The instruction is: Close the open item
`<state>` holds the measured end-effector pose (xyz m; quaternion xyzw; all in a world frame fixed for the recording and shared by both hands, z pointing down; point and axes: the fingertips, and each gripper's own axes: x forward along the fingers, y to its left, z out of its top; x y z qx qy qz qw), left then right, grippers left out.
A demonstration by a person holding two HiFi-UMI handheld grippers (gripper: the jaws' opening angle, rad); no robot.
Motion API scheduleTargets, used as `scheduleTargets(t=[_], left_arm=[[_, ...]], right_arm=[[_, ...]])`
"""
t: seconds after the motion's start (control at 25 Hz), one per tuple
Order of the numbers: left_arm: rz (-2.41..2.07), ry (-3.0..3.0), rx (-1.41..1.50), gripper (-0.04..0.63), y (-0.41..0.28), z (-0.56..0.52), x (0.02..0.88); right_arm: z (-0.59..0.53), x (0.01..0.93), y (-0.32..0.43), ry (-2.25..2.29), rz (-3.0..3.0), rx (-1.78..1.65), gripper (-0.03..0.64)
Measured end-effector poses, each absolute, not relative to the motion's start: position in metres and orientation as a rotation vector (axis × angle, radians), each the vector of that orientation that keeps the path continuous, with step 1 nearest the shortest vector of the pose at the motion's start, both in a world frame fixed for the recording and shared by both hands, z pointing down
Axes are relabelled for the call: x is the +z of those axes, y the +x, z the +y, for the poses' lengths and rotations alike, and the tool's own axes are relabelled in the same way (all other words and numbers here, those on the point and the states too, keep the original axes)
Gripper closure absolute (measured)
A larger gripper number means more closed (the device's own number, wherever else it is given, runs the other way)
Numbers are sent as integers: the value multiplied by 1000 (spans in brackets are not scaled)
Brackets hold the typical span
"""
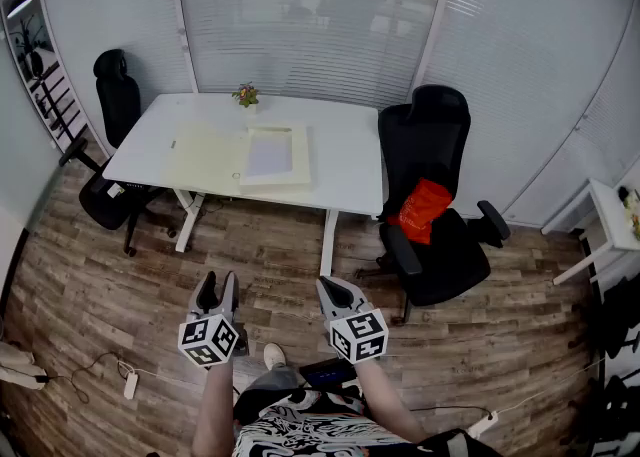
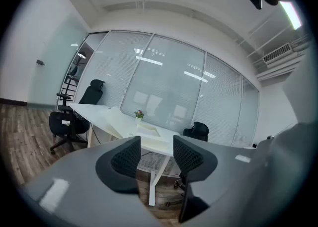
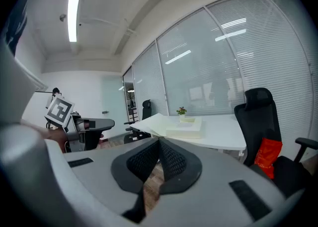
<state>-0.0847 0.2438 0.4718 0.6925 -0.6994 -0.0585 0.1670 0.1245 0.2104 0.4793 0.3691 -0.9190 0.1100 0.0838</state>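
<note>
While both grippers hang low over the wood floor (image 1: 280, 265), well apart from the table (image 1: 350, 160), the one task item, a flat cream box (image 1: 275, 157), lies open on the tabletop, roughly at its middle. One box only, with one lid (image 1: 205, 155). The lid is flipped out flat to the left of the tray, so the opened-out whole has its long axis along the table's length, left to right in the head view, and the hinge line runs away from the person. Tray opening faces up, with a pale insert showing inside. Left gripper (image 1: 217, 285): jaws spread wide, nothing between them; its own view (image 2: 156, 144) shows only the table and box (image 2: 149, 131) far off through the gap. Right gripper (image 1: 335, 293): jaws closed together with the pads meeting at the tips, nothing held, as its own view confirms (image 3: 159, 144). That same view has the box (image 3: 185, 127) ahead and the raised edge of the lid (image 3: 154, 120) towards the left. Both point towards the table, tipped slightly down. Counts: one table, one small potted plant (image 1: 246, 95) at the far edge just behind the box (not touching it), two black chairs, one at the table's left end (image 1: 112, 110) and one at the right end (image 1: 440, 205), and one red bag (image 1: 421, 210) on the right chair's seat.
</note>
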Motion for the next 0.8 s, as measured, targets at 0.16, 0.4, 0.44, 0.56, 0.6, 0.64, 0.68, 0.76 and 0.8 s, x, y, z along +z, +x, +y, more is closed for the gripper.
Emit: scheduleTargets(t=[0.16,0.4,0.44,0.56,0.6,0.64,0.68,0.76,0.8], left_arm=[[-1996,1976,-165,403,-87,247,470],[-2029,1936,-205,417,-94,254,467],[-2032,1932,-206,417,-96,255,467],[-2043,1903,-201,417,-103,255,474],[-2047,1890,-200,417,-107,255,477],[-2050,1880,-200,417,-110,253,479],[-2052,1874,-201,417,-112,251,481],[-2050,1861,-208,417,-118,242,485],[-2048,1853,-211,417,-120,236,488]], right_arm=[[211,479,126,1110,-2745,327,615],[211,475,128,1107,-2764,333,614],[210,474,129,1113,-2768,337,614],[208,479,124,1104,-2761,329,614],[208,481,122,1096,-2757,324,614],[207,484,120,1091,-2755,321,614],[205,486,119,1088,-2752,321,614],[197,490,117,1086,-2742,329,614],[191,493,117,1087,-2736,333,614]])
